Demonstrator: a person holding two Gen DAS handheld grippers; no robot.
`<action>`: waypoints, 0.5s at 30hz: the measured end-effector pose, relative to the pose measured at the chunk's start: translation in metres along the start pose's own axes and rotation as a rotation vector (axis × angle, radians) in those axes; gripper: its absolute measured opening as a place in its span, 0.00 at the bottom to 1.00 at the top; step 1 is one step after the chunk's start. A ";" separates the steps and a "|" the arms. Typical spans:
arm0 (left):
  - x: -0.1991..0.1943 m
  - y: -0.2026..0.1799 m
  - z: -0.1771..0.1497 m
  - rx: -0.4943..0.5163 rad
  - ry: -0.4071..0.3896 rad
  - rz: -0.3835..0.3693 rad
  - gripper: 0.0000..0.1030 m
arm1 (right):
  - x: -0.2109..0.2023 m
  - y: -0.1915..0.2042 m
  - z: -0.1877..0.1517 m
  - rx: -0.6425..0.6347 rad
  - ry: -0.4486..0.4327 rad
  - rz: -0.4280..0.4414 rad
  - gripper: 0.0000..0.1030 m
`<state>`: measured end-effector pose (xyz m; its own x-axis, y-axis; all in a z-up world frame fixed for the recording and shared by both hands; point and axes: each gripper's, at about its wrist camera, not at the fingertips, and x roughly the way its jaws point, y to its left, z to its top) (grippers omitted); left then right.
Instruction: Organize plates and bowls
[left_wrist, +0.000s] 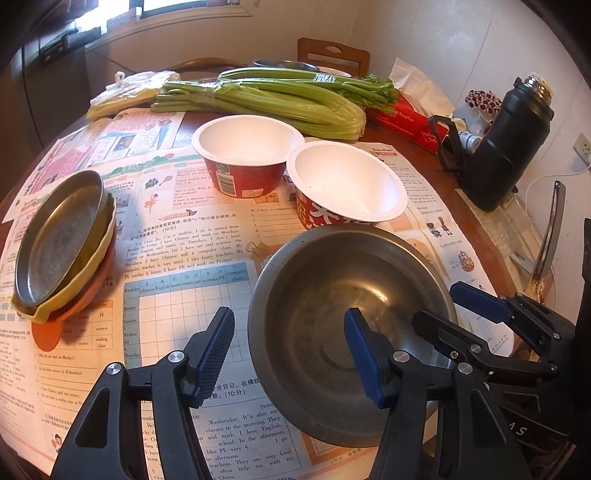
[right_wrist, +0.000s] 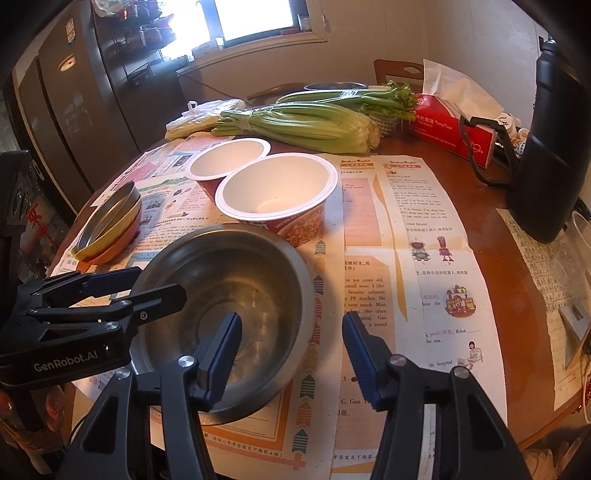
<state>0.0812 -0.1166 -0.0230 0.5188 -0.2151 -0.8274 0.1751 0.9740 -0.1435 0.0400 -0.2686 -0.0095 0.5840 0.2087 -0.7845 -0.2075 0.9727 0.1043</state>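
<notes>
both hand-held grippers were at the big round grey metal bowl (left_wrist: 351, 325) on the table (right_wrist: 480, 236).

the metal bowl sat on the newspaper (left_wrist: 177, 258), just in front of two white paper noodle cups with red sides (left_wrist: 345, 184). the left hand-held gripper (left_wrist: 290, 358) had its right finger inside the bowl and its left finger outside, so the rim was between them, but the pads did not squeeze it. the right hand-held gripper (right_wrist: 291, 354) straddled the other side of the rim the same way, also loose. the bowl looked stiff, light and slippery, so the thin rim was the best place to pinch. the left view showed the stack of plates (left_wrist: 62, 240) up close with its grey metal plate on top. the right view showed more bare table.
</notes>
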 end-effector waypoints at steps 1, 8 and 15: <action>0.001 0.000 0.000 0.002 0.001 0.000 0.59 | 0.001 0.000 0.000 0.002 0.001 0.003 0.54; 0.006 -0.002 0.000 0.001 0.015 0.001 0.43 | 0.008 -0.002 -0.001 0.017 0.015 0.041 0.54; 0.012 0.002 0.000 -0.027 0.031 -0.024 0.34 | 0.010 0.005 -0.001 -0.014 0.023 0.047 0.52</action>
<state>0.0876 -0.1168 -0.0338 0.4882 -0.2369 -0.8399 0.1642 0.9702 -0.1781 0.0444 -0.2619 -0.0176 0.5554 0.2512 -0.7927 -0.2453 0.9604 0.1325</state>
